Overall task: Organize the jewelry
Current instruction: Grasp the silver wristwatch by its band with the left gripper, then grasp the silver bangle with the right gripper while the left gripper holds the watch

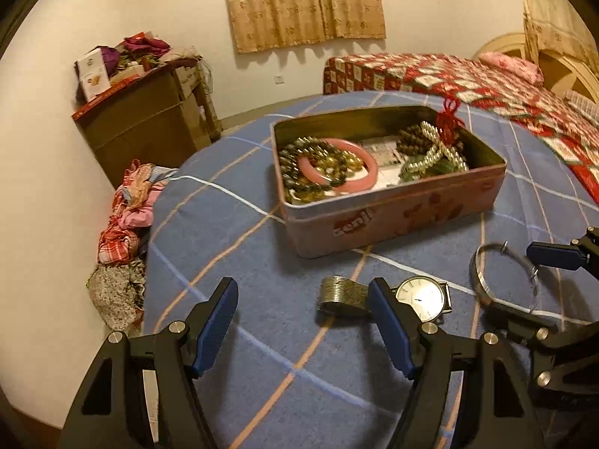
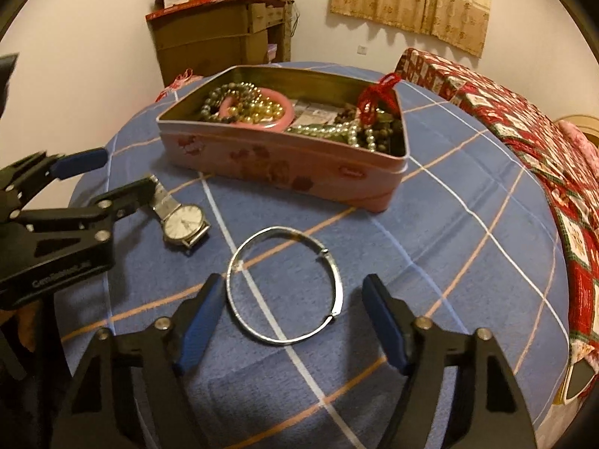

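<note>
Silver bangle point(image 2: 284, 286) between spread right hand-held gripper point(image 2: 286, 321), watch point(image 2: 185, 224) beside spread left hand-held gripper point(image 1: 303, 327), pink tin point(image 2: 284, 164) behind

Warm, dim yellowish light fills a bedroom with plain cream walls point(image 1: 56, 172). At twelve o'clock hangs a beige patterned curtain point(image 1: 303, 3) with a scalloped hem. At ten o'clock a brown wooden cabinet point(image 1: 149, 119) stands against the wall, its top heaped with boxes and cloth point(image 1: 123, 60). Below it, at nine o'clock, a pile of clothes point(image 1: 127, 217) lies on the floor. At two o'clock is a bed point(image 1: 468, 82) under a red patchwork quilt, with a pink pillow point(image 1: 513, 65) by a pale headboard point(image 1: 561, 71)
</note>
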